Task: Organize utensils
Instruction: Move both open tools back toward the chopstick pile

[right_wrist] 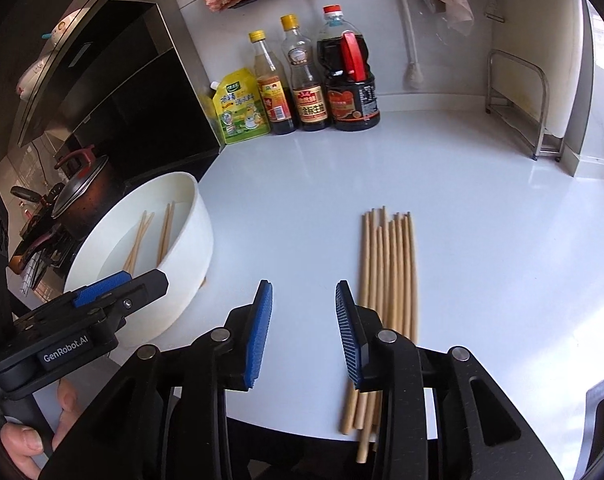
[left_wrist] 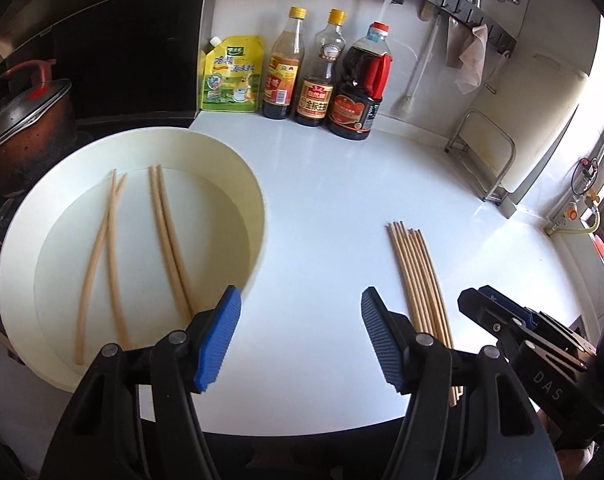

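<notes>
Several wooden chopsticks (left_wrist: 419, 276) lie side by side in a row on the white counter (left_wrist: 321, 208); the right wrist view shows the same row of chopsticks (right_wrist: 389, 276) running away from me. Several more chopsticks (left_wrist: 170, 236) lie in the white basin (left_wrist: 18, 248) at the left, and these basin chopsticks (right_wrist: 164, 232) show in the white basin (right_wrist: 198, 240) from the right too. My left gripper (left_wrist: 300, 300) is open and empty, between basin and row. My right gripper (right_wrist: 303, 292) is open and empty, just left of the row. Each gripper appears in the other's view, the right gripper (left_wrist: 481, 300) and the left gripper (right_wrist: 114, 284).
Three sauce bottles (left_wrist: 317, 76) and a yellow pouch (left_wrist: 232, 76) stand along the back wall. A pot with a lid (left_wrist: 26, 128) sits at the left by the basin. A metal rack (right_wrist: 521, 104) stands at the back right. A hand (right_wrist: 26, 444) holds the left gripper's handle.
</notes>
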A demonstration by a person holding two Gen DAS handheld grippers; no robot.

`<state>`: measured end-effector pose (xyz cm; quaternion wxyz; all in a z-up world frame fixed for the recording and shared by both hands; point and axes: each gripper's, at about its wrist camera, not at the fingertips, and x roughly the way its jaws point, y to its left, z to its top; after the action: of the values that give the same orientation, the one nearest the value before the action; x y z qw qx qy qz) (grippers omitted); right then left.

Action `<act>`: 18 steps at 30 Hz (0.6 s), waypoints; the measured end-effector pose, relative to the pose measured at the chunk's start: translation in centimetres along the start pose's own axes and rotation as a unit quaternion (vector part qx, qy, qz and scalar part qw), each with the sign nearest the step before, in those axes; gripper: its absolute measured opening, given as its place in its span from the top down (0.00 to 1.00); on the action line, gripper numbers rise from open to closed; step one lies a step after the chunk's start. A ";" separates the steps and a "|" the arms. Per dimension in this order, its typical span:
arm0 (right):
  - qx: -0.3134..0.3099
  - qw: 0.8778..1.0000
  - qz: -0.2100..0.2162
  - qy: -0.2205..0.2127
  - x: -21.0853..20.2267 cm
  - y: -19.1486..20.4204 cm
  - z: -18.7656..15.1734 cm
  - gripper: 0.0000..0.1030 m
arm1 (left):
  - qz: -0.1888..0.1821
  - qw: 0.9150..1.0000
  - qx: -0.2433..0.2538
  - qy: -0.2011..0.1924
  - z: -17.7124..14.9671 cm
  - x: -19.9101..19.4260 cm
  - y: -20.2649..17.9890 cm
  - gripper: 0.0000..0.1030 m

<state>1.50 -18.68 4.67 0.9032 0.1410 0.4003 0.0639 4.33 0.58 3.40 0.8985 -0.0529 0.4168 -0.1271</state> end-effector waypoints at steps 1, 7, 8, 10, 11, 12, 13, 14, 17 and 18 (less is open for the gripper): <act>0.002 1.000 -0.004 0.001 -0.1 -0.6 -0.1 0.68 | -0.003 1.000 0.002 0.002 -0.1 0.2 -0.6 0.40; 0.028 0.999 -0.016 0.004 -0.1 -4.1 -0.7 0.67 | -0.025 0.999 0.017 0.017 -0.3 1.2 -3.5 0.40; 0.033 0.999 -0.016 0.005 0.1 -4.6 -0.8 0.67 | -0.026 0.999 0.020 0.018 -0.4 1.3 -4.0 0.40; 0.041 0.999 -0.018 0.009 0.4 -5.5 -0.9 0.67 | -0.027 0.999 0.026 0.019 -0.4 1.5 -4.7 0.40; 0.044 0.999 -0.018 0.010 0.6 -5.9 -0.9 0.67 | -0.027 0.999 0.029 0.020 -0.5 1.7 -5.0 0.40; 0.047 0.999 -0.018 0.011 0.7 -6.1 -0.9 0.67 | -0.026 0.999 0.032 0.022 -0.4 1.9 -5.3 0.40; 0.049 0.999 -0.018 0.012 0.8 -6.4 -0.9 0.67 | -0.024 0.999 0.033 0.024 -0.4 2.1 -5.5 0.40; 0.050 0.998 -0.019 0.012 0.9 -6.6 -0.9 0.67 | -0.023 0.999 0.035 0.025 -0.4 2.3 -5.7 0.40; 0.052 0.998 -0.022 0.015 1.3 -7.2 -0.9 0.67 | -0.022 0.999 0.036 0.033 -0.3 3.1 -6.2 0.40; 0.053 0.998 -0.022 0.017 1.4 -7.4 -0.9 0.67 | -0.023 0.998 0.036 0.037 -0.3 3.4 -6.3 0.40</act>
<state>1.80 -25.21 0.88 0.8888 0.1788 0.4213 0.0253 5.07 -6.42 1.98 0.8808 -0.0256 0.4433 -0.1644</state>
